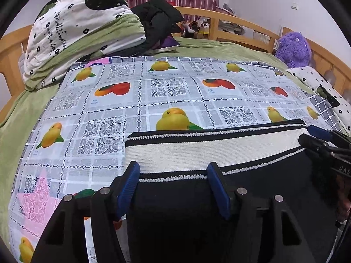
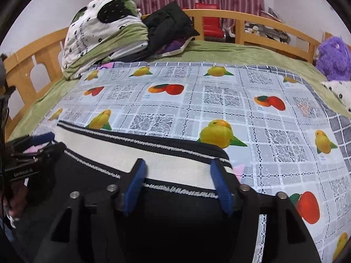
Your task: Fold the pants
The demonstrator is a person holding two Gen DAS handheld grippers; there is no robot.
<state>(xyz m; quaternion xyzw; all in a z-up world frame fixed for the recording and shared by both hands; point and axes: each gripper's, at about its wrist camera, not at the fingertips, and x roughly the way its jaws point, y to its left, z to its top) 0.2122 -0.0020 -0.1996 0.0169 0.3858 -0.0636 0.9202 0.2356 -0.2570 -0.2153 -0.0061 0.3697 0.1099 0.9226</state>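
Observation:
Black pants [image 1: 179, 206] with a wide cream waistband [image 1: 208, 151] lie flat on a fruit-printed cloth [image 1: 122, 100] spread over the bed. My left gripper [image 1: 173, 168] hovers at the waistband's left end, jaws open, blue pads on either side of the band's lower edge without pressing it. My right gripper [image 2: 178, 164] stands open the same way at the waistband's [image 2: 131, 151] right end. Each gripper shows in the other's view: the right gripper [image 1: 318, 140] at the band's far end, the left gripper [image 2: 43, 142] at the left edge. The pants' legs are hidden below the fingers.
A folded white-and-green quilt [image 1: 76, 32] and a black jacket [image 1: 158, 17] are piled at the back left. A purple plush toy [image 1: 294, 48] and a spotted pillow [image 1: 324, 89] sit at the right. A wooden rail [image 2: 241, 19] rings the green-sheeted bed.

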